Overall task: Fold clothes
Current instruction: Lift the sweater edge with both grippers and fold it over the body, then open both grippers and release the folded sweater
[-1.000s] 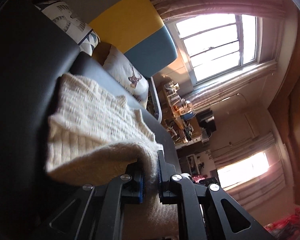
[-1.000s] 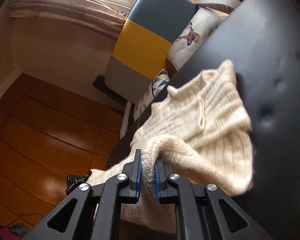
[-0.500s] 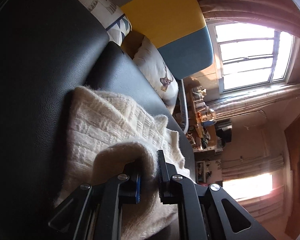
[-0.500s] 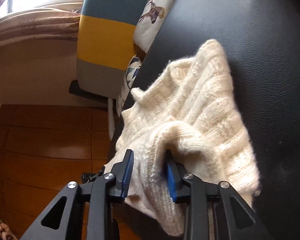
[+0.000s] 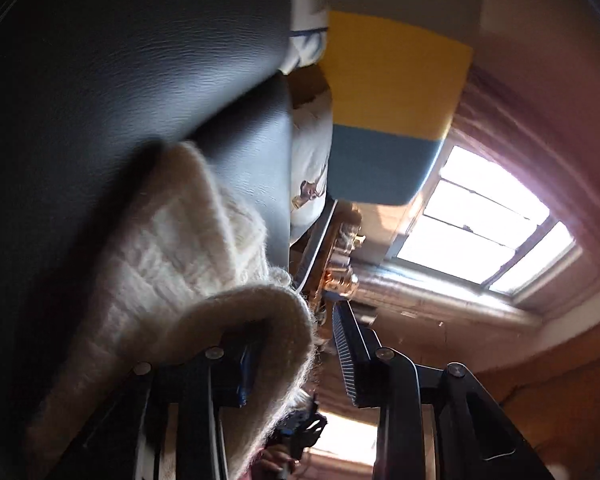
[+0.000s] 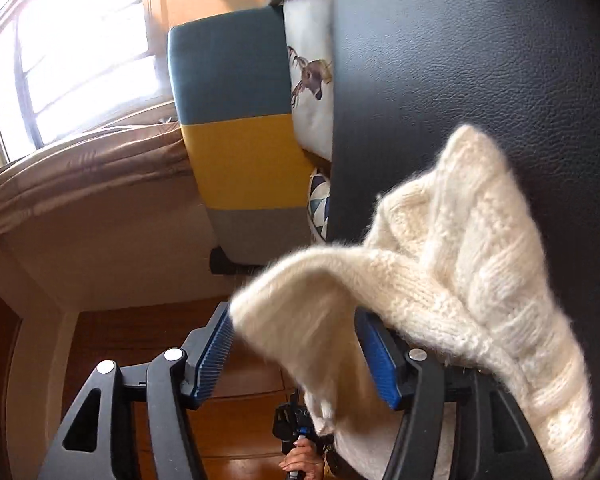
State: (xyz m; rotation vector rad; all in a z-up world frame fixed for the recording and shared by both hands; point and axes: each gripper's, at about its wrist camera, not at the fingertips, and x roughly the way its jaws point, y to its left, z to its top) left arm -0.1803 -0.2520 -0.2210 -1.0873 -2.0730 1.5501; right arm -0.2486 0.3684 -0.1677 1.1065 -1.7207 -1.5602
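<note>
A: Where's the sweater (image 6: 472, 264)?

B: Folded on the black leather surface (image 6: 480, 60), its near edge draped over my tongs.

A: Tongs?

B: Left tongs (image 5: 296, 344) and right tongs (image 6: 296, 344) both spread wide, gripping nothing.

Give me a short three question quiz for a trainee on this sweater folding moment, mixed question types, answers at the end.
1. True or false: the right gripper is clamped shut on the cream knitted sweater.
2. The sweater lies on which surface: A) the black leather seat, B) the wooden floor, C) the deer-print cushion?
3. Fill in: the left gripper has its jaws ____.

Key: 1 false, its jaws are spread. 2 A. 3 open.
</note>
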